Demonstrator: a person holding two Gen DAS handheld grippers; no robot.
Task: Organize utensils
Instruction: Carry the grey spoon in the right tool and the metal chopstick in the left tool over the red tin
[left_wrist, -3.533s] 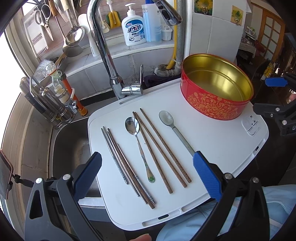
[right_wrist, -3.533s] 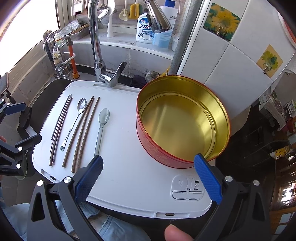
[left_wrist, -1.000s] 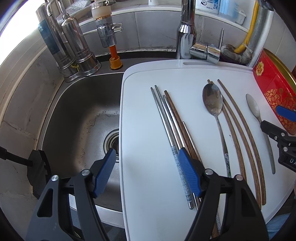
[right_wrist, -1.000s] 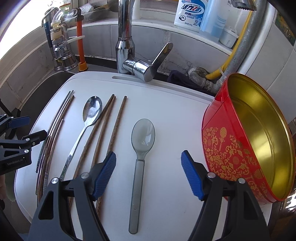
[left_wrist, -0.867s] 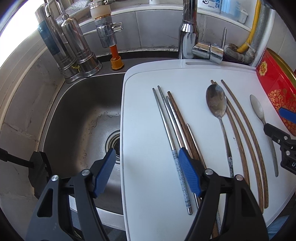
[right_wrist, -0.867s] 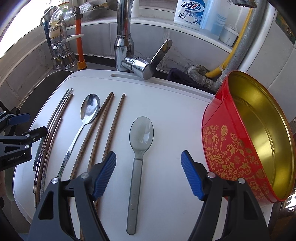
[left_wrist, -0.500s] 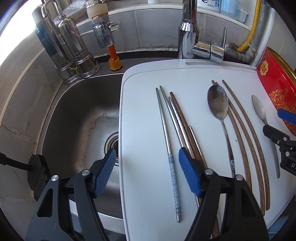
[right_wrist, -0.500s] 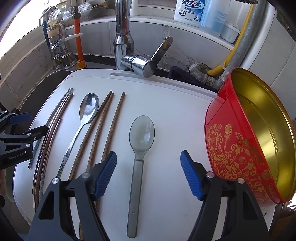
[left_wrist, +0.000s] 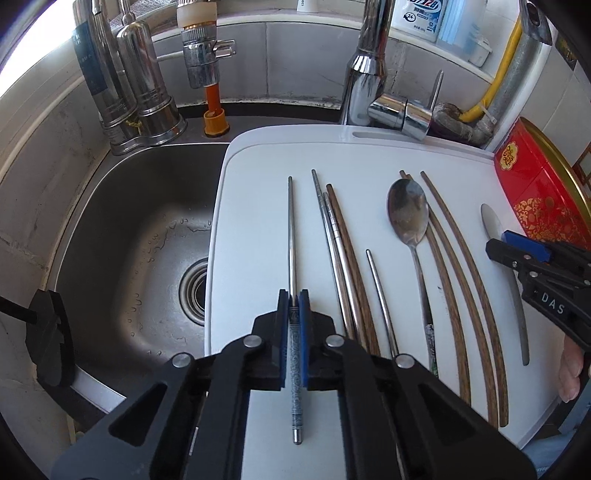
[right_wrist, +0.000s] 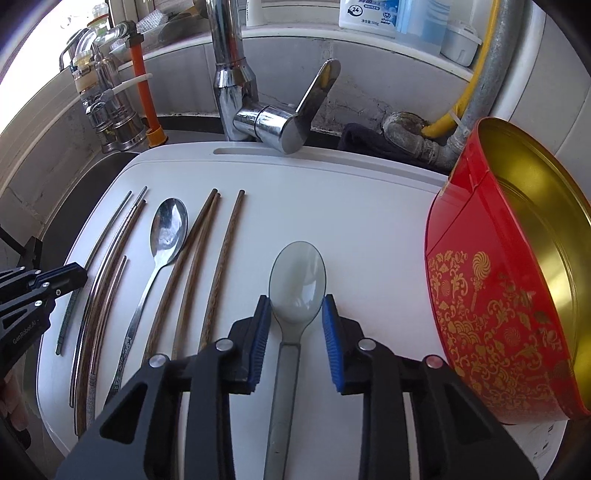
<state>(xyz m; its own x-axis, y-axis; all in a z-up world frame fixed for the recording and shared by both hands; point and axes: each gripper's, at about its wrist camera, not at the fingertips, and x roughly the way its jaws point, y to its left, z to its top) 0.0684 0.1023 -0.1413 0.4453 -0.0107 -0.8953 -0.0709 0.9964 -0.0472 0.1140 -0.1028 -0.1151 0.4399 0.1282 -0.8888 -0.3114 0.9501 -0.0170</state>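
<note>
- Left tool has just clamped shut on the leftmost metal chopstick, lying on the white board over the sink.
- Right tool has just been narrowing around the grey spoon; whether its pads press is unclear.
- Judgement: both pickups are starting, probably bound for the red tin.

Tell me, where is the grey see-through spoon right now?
In the right wrist view, the grey spoon lies on the white board between the wooden chopsticks and the red tin.
</note>
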